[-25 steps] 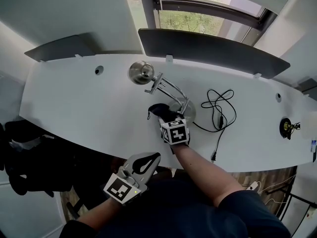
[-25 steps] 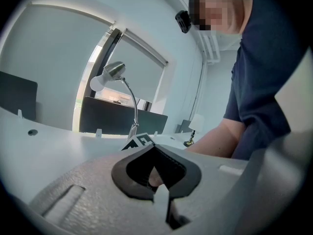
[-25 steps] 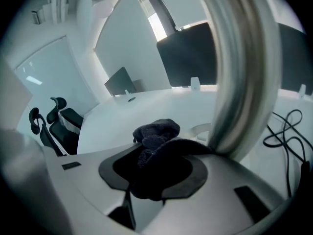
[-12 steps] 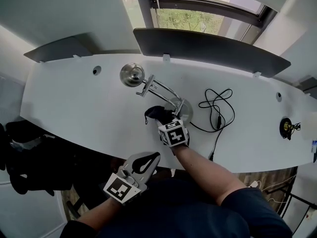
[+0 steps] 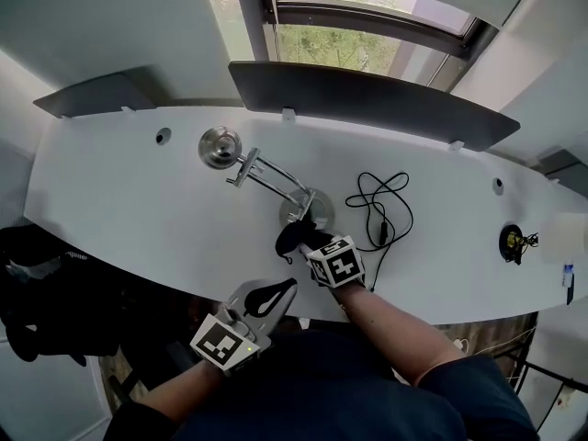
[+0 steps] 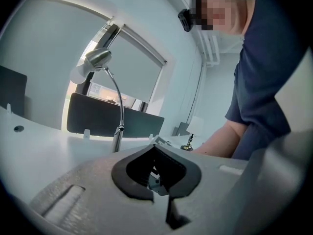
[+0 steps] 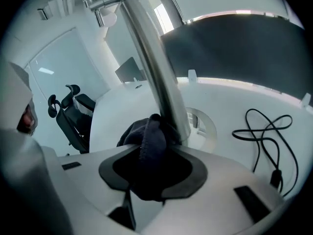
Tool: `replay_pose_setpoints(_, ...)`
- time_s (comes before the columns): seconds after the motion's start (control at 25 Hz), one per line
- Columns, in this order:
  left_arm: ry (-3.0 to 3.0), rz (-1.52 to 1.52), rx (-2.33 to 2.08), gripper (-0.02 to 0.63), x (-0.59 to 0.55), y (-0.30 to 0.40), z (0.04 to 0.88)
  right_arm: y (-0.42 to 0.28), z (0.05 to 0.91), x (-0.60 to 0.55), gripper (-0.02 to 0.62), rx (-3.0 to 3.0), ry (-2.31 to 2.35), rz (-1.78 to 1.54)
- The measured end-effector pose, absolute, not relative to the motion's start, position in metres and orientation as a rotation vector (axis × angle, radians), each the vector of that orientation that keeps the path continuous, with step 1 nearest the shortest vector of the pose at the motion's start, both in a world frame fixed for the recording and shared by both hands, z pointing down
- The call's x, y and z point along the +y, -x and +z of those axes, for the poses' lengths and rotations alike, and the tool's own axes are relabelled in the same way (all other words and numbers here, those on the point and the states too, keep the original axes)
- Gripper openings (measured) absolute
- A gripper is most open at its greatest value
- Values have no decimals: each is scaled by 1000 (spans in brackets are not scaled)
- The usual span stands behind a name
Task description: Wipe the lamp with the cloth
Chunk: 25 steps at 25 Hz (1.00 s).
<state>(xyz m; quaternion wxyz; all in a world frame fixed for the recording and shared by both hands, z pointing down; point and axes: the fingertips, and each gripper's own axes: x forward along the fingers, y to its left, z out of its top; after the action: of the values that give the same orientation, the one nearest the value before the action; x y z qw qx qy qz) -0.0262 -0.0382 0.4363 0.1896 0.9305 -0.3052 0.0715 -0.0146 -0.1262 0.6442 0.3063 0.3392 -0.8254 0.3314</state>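
At seven o'clock the left claw [image 5: 272, 294] hangs shut, empty, off the white counter [image 5: 119, 200]. The right claw [image 5: 296, 239] pinches the dark crumpled cloth [image 7: 146, 146] against the stem of the chrome gooseneck lamp [image 5: 262, 168], near its base. Wiping seems under way; the next move calls for sliding along the stem toward eleven o'clock.

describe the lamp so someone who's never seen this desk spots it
On the long white desk below the window, look near the middle. The lamp stands there on a round base, thin rods arching left to a dome head. It alone is shiny chrome; the cable to its right is black.
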Motion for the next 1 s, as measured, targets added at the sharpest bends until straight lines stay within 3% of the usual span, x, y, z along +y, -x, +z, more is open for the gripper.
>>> replay_pose_setpoints(0.52, -2603, 157, -863, 6, -61, -15, 438, -64, 640, -169, 133, -2150, -893, 672)
replay_pose_setpoints(1.0, -2507, 162, -983, 6, -70, -4, 456, -28, 642, -214, 132, -2244, -357, 205)
